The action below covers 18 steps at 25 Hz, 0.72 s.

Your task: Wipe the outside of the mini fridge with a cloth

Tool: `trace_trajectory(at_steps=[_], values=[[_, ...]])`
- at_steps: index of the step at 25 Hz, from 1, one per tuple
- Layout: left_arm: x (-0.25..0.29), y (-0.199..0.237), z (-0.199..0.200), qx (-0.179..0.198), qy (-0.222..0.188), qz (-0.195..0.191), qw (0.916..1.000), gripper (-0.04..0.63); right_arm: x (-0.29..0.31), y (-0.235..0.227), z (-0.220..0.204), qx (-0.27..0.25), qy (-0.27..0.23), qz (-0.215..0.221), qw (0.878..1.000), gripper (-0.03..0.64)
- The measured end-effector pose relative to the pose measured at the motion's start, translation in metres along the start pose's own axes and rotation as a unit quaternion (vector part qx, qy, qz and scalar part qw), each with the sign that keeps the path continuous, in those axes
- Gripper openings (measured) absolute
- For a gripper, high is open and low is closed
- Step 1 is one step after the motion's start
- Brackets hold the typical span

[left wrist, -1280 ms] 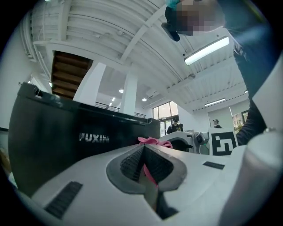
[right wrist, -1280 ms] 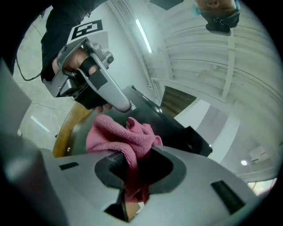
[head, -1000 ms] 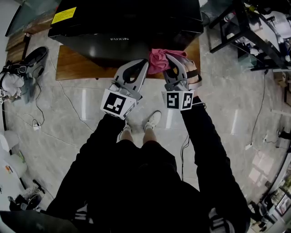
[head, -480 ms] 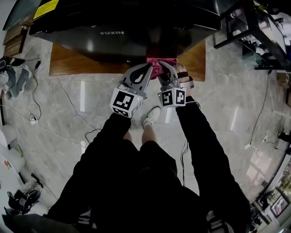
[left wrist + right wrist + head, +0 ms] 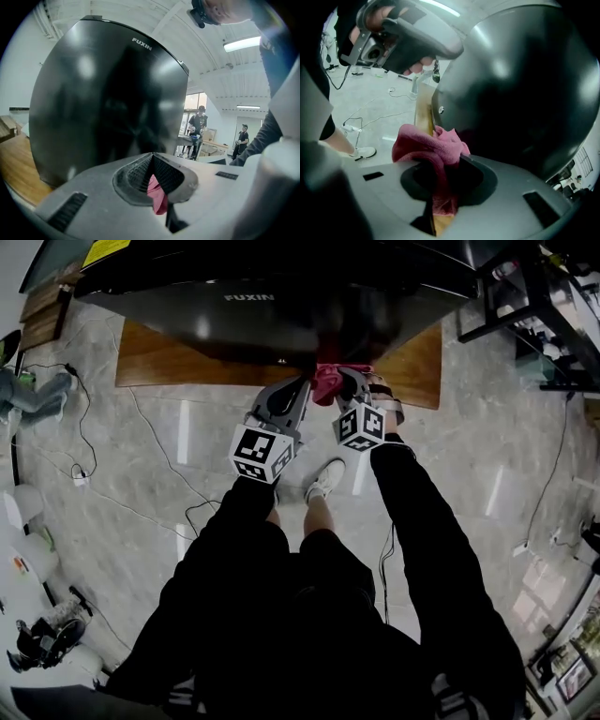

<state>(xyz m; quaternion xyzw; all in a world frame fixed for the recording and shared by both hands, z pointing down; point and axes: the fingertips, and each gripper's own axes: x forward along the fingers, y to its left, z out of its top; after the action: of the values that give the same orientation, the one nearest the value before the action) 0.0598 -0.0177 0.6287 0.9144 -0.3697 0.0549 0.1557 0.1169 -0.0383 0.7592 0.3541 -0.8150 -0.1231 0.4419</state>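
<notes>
While its jaws clench the bunched cloth (image 5: pixel 433 149), the right claw (image 5: pixel 442 174) holds it at the lower front edge of the fridge (image 5: pixel 281 282), just ahead. Just beside it, the left claw (image 5: pixel 153 177) is shut on a cloth corner. The fridge stands on a board (image 5: pixel 164 357).

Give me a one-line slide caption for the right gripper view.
Right gripper shut on a pink cloth, held at the lower edge of the glossy black mini fridge.
</notes>
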Motion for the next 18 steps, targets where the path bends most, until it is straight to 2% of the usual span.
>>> trace_trajectory(at_steps=[2, 4, 6, 8, 10, 13, 18], values=[[-0.009, -0.001, 0.006, 0.001, -0.001, 0.004, 1.0000, 0.005, 0.002, 0.005, -0.006, 0.012, 0.021, 0.014, 1.000, 0.084], [-0.019, 0.000, 0.014, 0.003, 0.000, 0.006, 1.0000, 0.005, -0.003, 0.009, -0.001, 0.033, 0.021, 0.028, 0.999, 0.086], [-0.034, 0.005, 0.025, 0.008, -0.005, 0.011, 0.9999, 0.005, -0.013, 0.019, 0.017, 0.058, 0.005, 0.043, 0.997, 0.086], [-0.054, 0.015, 0.041, 0.014, -0.014, 0.015, 0.9997, 0.005, -0.027, 0.030, 0.048, 0.063, -0.016, 0.041, 0.997, 0.087], [-0.076, 0.027, 0.063, 0.021, -0.026, 0.015, 0.9993, 0.005, -0.048, 0.031, 0.091, 0.055, -0.043, 0.015, 0.997, 0.087], [-0.110, 0.047, 0.104, 0.034, -0.046, 0.020, 0.9982, 0.005, -0.081, 0.011, 0.166, 0.041, -0.088, -0.048, 0.994, 0.089], [-0.156, 0.070, 0.166, 0.063, -0.072, 0.007, 0.9953, 0.005, -0.134, -0.037, 0.281, 0.001, -0.137, -0.150, 0.979, 0.089]])
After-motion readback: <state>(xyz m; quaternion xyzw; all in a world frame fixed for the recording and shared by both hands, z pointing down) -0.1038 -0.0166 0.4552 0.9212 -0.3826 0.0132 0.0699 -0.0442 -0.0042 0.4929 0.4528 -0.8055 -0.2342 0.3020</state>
